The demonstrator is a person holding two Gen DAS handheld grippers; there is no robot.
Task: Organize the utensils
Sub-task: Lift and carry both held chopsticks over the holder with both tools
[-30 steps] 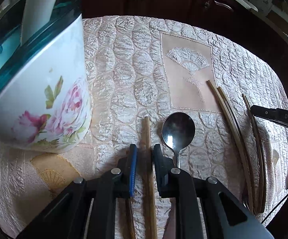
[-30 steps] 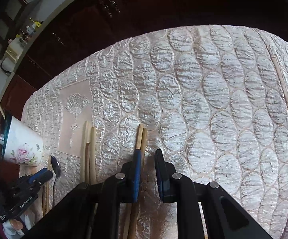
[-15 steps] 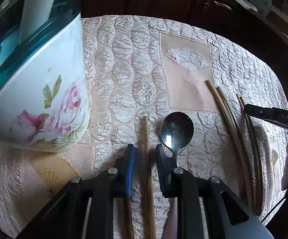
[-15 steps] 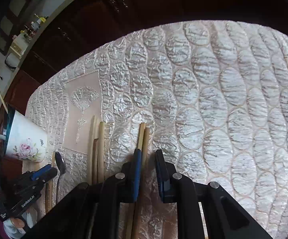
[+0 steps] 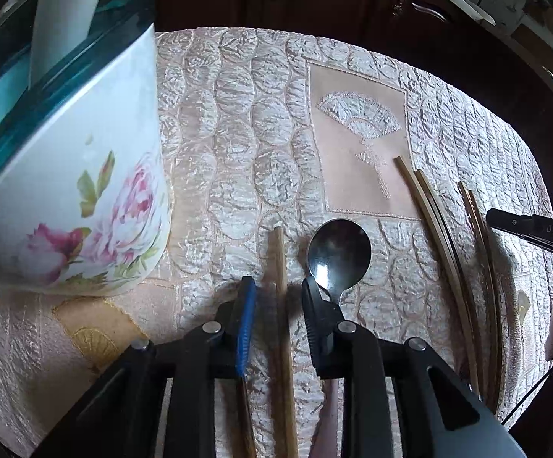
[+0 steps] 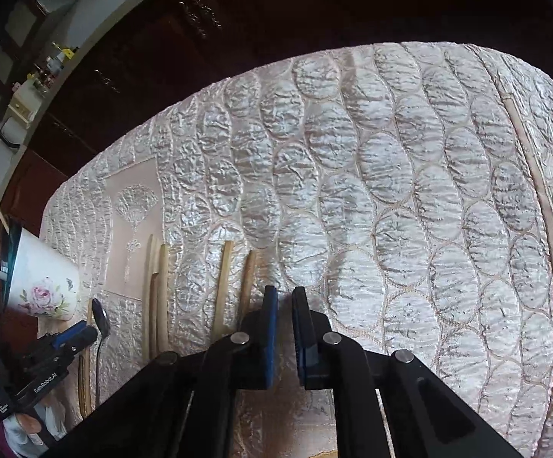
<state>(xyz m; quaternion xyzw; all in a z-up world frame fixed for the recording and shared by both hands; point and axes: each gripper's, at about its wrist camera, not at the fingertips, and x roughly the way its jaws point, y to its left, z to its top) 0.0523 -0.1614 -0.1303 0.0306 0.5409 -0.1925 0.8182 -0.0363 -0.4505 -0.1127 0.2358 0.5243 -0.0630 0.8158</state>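
While the left claw (image 5: 276, 282) points down at the quilted cloth of the bench (image 5: 238, 114), its jaws have just been opening. They stand a little apart on either side of 1 wooden chopstick (image 5: 280, 305), with a gap showing on each side of it. A 2nd chopstick (image 5: 246, 412) lies partly hidden under the left finger of that claw. Just right of the claw's right finger lies 1 metal spoon (image 5: 339, 248), bowl up, its handle running back under the finger.

Further right of the left claw lie 4 more chopsticks in 2 pairs. The first pair (image 5: 435, 225) rests against the edge of the fan-embroidered panel. The second pair (image 5: 481, 236) lies beyond it, beside the right claw (image 6: 281, 292). That claw's jaws have just been closing and are now all but together, with nothing between them. Its tips hang over bare cloth, just right of the second pair.

That makes 6 chopsticks on the cloth, plus the 1 spoon.

Left of the left claw and close to it stands 1 white mug (image 5: 85, 191) with pink flowers and a teal rim. It holds 1 white handle (image 5: 62, 15). From the right wrist, 1 thin pale stick also leans out of it.
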